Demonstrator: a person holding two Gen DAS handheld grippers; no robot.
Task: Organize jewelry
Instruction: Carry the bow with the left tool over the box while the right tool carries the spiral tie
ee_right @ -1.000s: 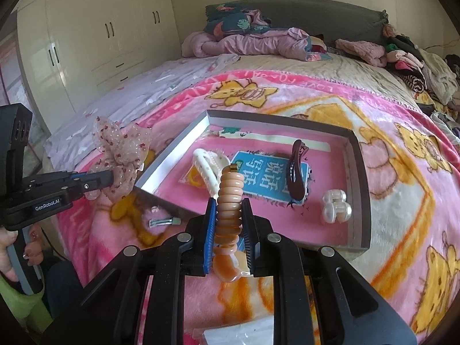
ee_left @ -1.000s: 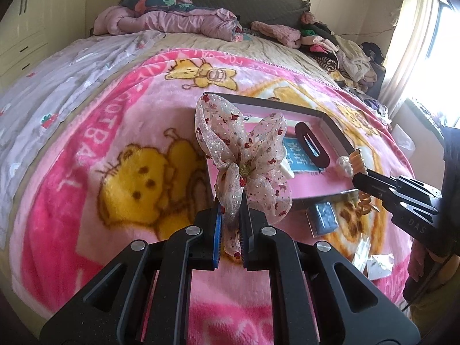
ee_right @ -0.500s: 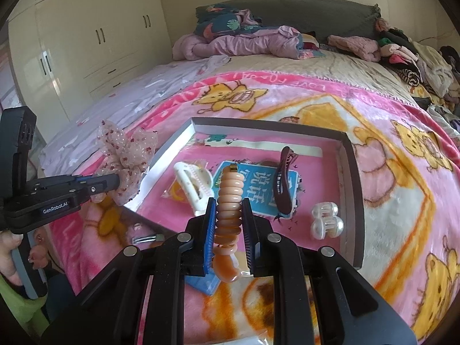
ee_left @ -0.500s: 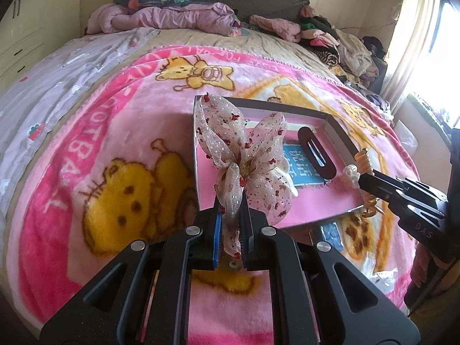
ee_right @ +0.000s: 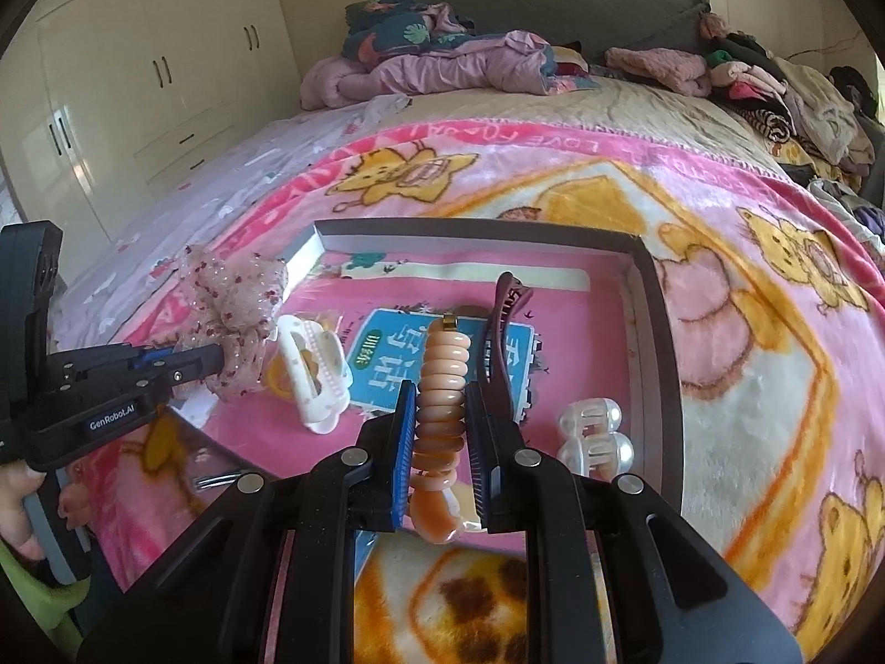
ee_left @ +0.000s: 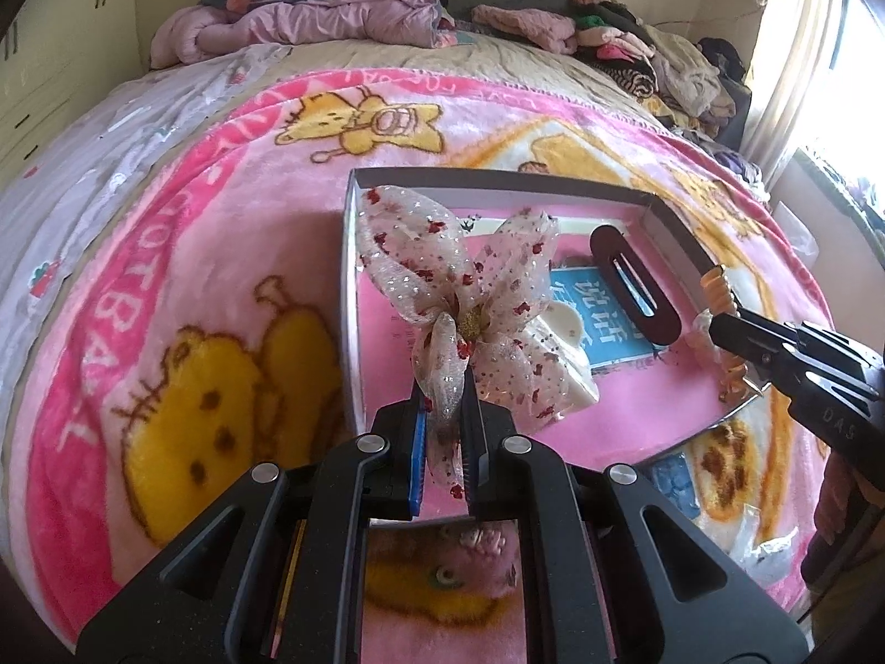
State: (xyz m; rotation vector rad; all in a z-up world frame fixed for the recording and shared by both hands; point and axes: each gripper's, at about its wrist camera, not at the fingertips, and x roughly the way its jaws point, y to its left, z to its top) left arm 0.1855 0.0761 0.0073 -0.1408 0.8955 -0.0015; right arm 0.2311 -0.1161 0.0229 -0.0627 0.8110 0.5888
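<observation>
My left gripper (ee_left: pixel 445 415) is shut on a sheer bow hair clip with red flecks (ee_left: pixel 464 299), held above the near-left part of a shallow pink-lined tray (ee_left: pixel 348 276). The bow (ee_right: pixel 232 326) and the left gripper (ee_right: pixel 213 359) show at the left of the right wrist view. My right gripper (ee_right: pixel 440 404) is shut on a peach spiral hair tie (ee_right: pixel 441 382), over the tray's (ee_right: pixel 658 343) front edge. Inside the tray lie a white claw clip (ee_right: pixel 310 371), a dark brown clip (ee_right: pixel 500 332), a pearl clip (ee_right: pixel 594 437) and a blue card (ee_right: pixel 381 365).
The tray rests on a pink cartoon blanket (ee_left: pixel 193 332) covering a bed. Piled clothes (ee_left: pixel 636 55) and bedding (ee_left: pixel 310 22) sit at the far end. A blue item (ee_left: pixel 672 478) and a clear wrapper (ee_left: pixel 774 548) lie by the tray's near corner. White wardrobes (ee_right: pixel 149 83) stand left.
Both grippers have moved forward toward the tray with their items still held. The bow now hangs over the tray's near-left part and the hair tie over its front edge.
</observation>
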